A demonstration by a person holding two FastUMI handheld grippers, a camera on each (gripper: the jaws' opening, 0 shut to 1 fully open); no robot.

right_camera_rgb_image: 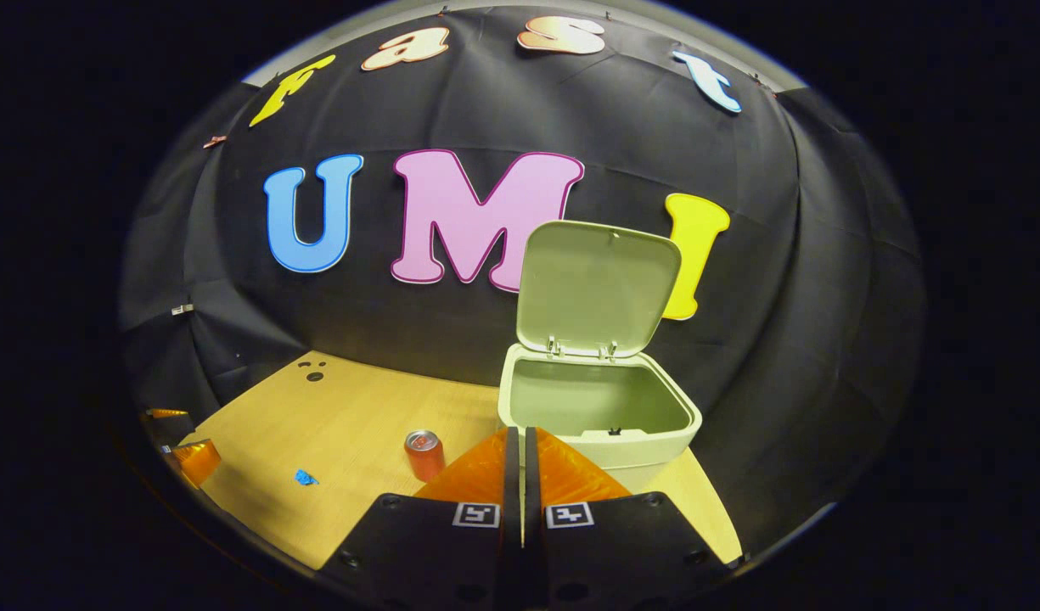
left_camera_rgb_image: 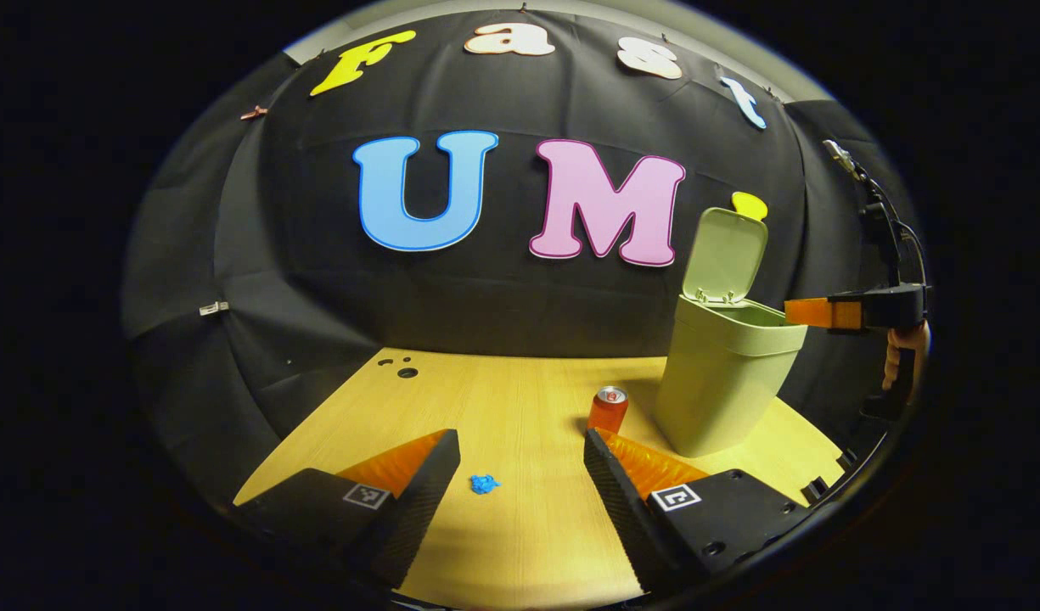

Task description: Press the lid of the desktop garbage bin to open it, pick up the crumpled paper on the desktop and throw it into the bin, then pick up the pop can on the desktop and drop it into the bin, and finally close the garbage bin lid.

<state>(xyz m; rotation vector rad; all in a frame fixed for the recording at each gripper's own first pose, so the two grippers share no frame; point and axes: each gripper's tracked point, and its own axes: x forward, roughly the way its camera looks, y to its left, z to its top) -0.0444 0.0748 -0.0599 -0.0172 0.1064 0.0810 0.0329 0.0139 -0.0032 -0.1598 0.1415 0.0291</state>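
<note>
A pale green bin (left_camera_rgb_image: 723, 373) stands at the table's far right with its lid (left_camera_rgb_image: 725, 257) raised upright. Looking from the right gripper view, the bin (right_camera_rgb_image: 600, 416) is open and its lid (right_camera_rgb_image: 596, 288) leans back. A small blue crumpled paper (left_camera_rgb_image: 484, 484) lies on the table between the fingers of my left gripper (left_camera_rgb_image: 520, 450), which is open and low over the table. An orange pop can (left_camera_rgb_image: 608, 410) stands upright just left of the bin. My right gripper (right_camera_rgb_image: 520, 437) is shut with nothing in it, held just in front of the bin's front rim. The paper (right_camera_rgb_image: 305, 478) and can (right_camera_rgb_image: 424, 455) lie to its left.
The wooden table (left_camera_rgb_image: 503, 399) has small holes (left_camera_rgb_image: 405, 370) near its far left corner. The right gripper (left_camera_rgb_image: 825, 312) and the hand holding it (left_camera_rgb_image: 902, 352) show beside the bin's rim in the left gripper view. Black cloth closes in the back and sides.
</note>
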